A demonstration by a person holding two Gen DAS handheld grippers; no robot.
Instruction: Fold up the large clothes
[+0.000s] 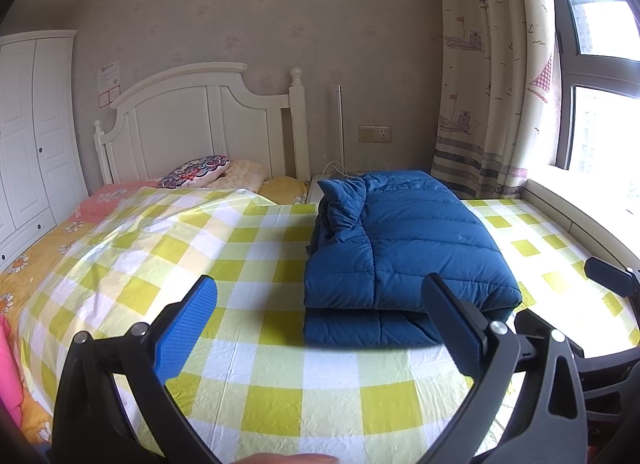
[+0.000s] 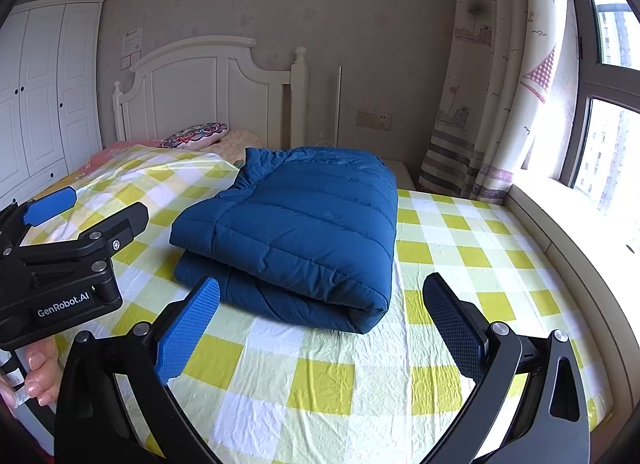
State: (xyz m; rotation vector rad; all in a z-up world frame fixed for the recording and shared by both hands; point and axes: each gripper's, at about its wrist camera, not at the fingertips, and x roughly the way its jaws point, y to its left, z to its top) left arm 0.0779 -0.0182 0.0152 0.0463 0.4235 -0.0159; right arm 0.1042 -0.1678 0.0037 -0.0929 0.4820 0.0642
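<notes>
The left hand-held gripper (image 1: 320,316) has its two fingers spread wide, and nothing is between them. Its blue pads (image 1: 186,332) hang just above the bed. The right hand-held gripper (image 2: 322,314) is spread wide too, with nothing in it. In the right wrist view, the left one shows off to the left side, with a person's fingers (image 2: 38,372) under it.

Just in front of both hand-held grippers lies the blue puffy jacket (image 1: 404,252). It is folded into a thick, neat block with one layer on top of another. It is not touching either hand-held gripper. From the left one it sits ahead and a bit to the right. From the right one it sits ahead and a bit to the left.

The jacket rests on a yellow and white checked sheet (image 2: 320,380) that covers the bed. Farther ahead are pillows (image 1: 196,172) and a white headboard (image 1: 200,120). Far to the left stands a white wardrobe (image 2: 44,88). To the right hang curtains with boats (image 1: 492,76), next to a bright window (image 2: 612,144).
</notes>
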